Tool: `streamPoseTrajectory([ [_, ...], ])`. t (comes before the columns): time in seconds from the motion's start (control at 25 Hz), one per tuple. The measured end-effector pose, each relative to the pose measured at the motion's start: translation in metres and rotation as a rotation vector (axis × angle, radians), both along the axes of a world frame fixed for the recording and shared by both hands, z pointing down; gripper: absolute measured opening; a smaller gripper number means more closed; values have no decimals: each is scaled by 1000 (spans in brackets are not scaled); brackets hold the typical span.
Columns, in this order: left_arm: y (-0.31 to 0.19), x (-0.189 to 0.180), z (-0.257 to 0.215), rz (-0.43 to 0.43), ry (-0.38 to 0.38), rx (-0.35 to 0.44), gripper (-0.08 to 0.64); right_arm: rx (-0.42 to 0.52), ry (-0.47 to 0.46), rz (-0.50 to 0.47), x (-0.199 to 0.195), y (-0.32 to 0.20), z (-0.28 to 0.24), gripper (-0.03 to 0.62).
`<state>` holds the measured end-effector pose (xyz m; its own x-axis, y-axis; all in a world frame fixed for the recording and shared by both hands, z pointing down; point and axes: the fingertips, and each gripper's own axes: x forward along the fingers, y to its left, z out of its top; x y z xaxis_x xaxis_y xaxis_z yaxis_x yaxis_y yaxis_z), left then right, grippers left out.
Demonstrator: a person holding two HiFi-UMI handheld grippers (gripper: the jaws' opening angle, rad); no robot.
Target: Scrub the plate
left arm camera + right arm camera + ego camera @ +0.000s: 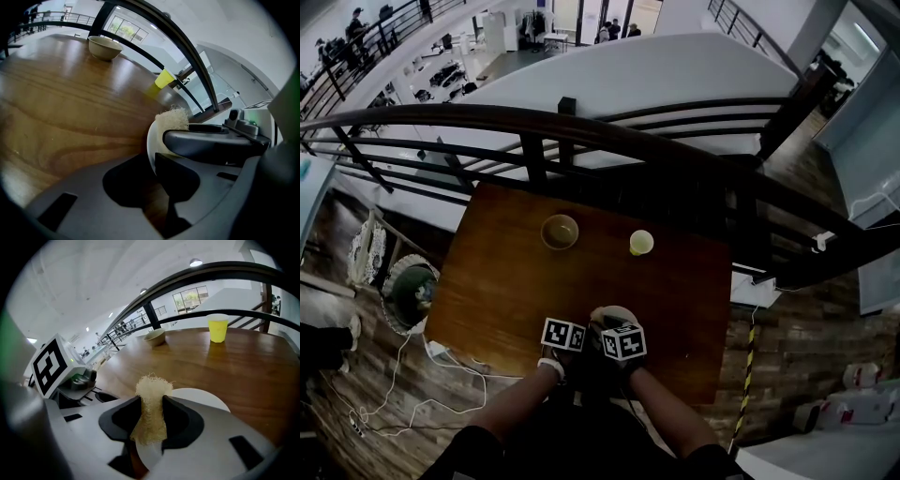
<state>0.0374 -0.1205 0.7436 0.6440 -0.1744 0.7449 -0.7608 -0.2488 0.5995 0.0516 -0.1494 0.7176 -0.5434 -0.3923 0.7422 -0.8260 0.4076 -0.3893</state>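
At the near edge of the table [497, 281], the left gripper [155, 165] nips the plate [202, 397] by its rim, and the right gripper [151, 416], clamped on a loofah scrubber [151, 391] (tuft forward), hangs directly over it.

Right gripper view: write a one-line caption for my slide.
Right gripper clamps a fibrous scrubber at the white plate, with a bowl and a yellow cup beyond.
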Motion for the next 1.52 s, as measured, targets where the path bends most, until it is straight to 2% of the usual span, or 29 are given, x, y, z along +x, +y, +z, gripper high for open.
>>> streamPoseTrajectory([
  [0.36,1,-2,1,-5,7,-4,81,-8,7,86,39,2,3,149],
  [0.8,1,-2,2,-10,6,3,81,-1,-12,264,108,11,-1,149],
  [1.04,0,-5,4,-20,10,7,81,20,-7,329,122,7,-7,149],
  [1.24,1,-4,2,-32,22,-1,78,36,-14,315,104,3,-20,149],
  [1.52,-1,-6,4,-42,39,-5,75,5,-52,143,27,11,-14,149],
])
